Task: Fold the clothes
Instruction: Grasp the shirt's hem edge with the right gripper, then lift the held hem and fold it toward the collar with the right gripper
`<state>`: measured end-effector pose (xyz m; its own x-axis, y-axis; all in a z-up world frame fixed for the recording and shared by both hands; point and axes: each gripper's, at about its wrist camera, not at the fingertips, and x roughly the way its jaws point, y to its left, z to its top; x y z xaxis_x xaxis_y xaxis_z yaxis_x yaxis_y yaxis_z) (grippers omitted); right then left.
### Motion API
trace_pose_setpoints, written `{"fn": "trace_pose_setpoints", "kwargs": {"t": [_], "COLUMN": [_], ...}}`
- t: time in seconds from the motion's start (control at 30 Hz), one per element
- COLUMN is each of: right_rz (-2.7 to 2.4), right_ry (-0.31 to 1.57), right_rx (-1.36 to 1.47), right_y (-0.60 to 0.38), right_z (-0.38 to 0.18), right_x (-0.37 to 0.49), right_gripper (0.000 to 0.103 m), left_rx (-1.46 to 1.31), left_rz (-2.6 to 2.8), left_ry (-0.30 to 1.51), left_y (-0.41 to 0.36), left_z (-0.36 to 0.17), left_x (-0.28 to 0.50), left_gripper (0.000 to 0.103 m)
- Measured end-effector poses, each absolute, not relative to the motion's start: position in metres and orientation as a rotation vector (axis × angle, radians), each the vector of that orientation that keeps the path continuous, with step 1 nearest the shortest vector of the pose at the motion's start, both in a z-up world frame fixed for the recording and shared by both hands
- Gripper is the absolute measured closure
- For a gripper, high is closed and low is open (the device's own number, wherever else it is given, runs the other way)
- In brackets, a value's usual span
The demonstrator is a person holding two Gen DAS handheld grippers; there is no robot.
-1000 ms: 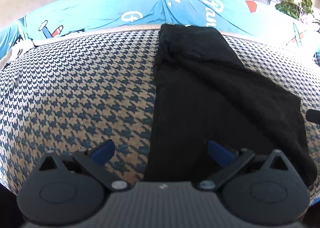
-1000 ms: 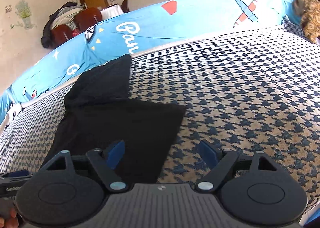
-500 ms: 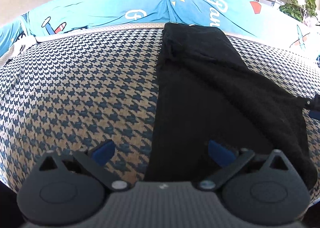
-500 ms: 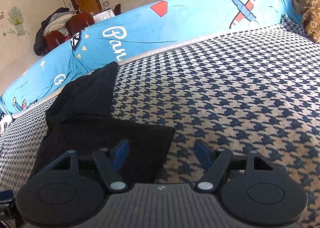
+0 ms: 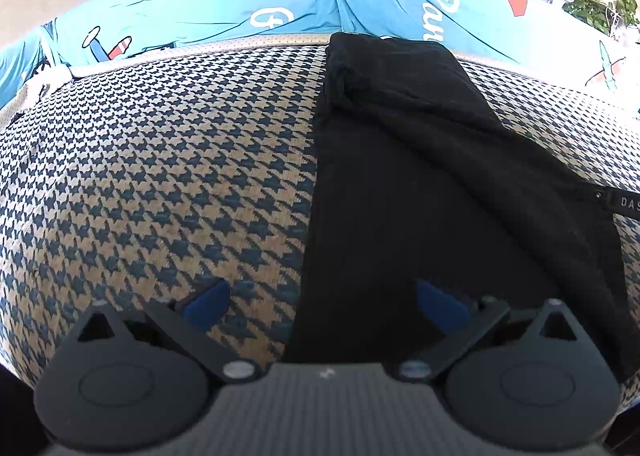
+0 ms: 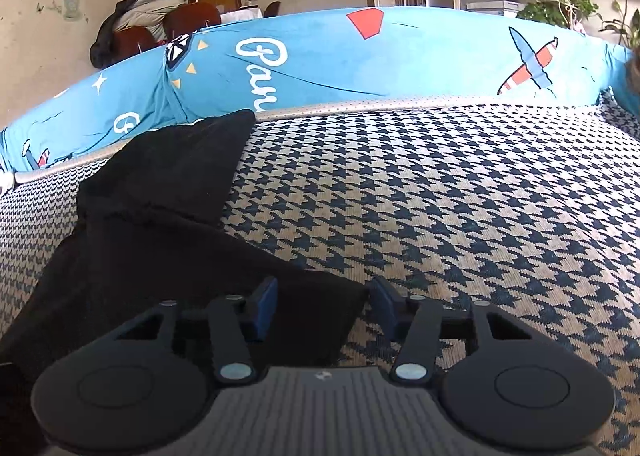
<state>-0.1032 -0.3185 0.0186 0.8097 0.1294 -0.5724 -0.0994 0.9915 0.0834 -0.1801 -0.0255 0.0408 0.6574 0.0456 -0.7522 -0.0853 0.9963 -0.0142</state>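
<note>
Ahead of your left tongs (image 5: 322, 302), whose fingertip pads (image 5: 206, 302) are blue, lies a plain black garment (image 5: 420, 176). Under both tongs you have a cover (image 6: 460, 196) in navy and beige houndstooth. Beyond it runs a bright blue cushion (image 6: 360, 64) printed with white lettering, red shapes and striped aeroplanes.

The wide houndstooth-patterned blue-and-beige cushioned surface (image 5: 160, 184) lies bare on both sides of the folded black fabric garment (image 5: 420, 196), open to approach from left (image 5: 120, 236) or right (image 6: 480, 216). Along the far edge a raised blue printed fabric bolster (image 6: 360, 60) walls off passage. A black hand-held gripper part (image 5: 624, 202) touches the garment's right edge.
</note>
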Motion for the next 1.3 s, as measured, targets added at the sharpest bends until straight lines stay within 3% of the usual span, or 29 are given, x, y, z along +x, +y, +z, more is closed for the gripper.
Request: {"fn": "trace_pose_setpoints", "kwargs": {"t": [0.23, 0.43, 1.3], "right_rz": [0.140, 0.153, 0.616], "right_ry": [0.607, 0.611, 0.559], "right_rx": [0.042, 0.065, 0.127], "right_y": [-0.316, -0.312, -0.227], "right_z": [0.019, 0.022, 0.065], "right_x": [-0.105, -0.107, -0.193], "right_gripper": [0.082, 0.093, 0.093], "left_rx": [-0.042, -0.042, -0.119], "left_rz": [0.074, 0.081, 0.163], "left_ry": [0.851, 0.848, 0.808], "left_y": [-0.027, -0.024, 0.009], "left_z": [0.039, 0.038, 0.048], "left_x": [-0.179, -0.179, -0.187], "left_gripper": [0.000, 0.000, 0.000]}}
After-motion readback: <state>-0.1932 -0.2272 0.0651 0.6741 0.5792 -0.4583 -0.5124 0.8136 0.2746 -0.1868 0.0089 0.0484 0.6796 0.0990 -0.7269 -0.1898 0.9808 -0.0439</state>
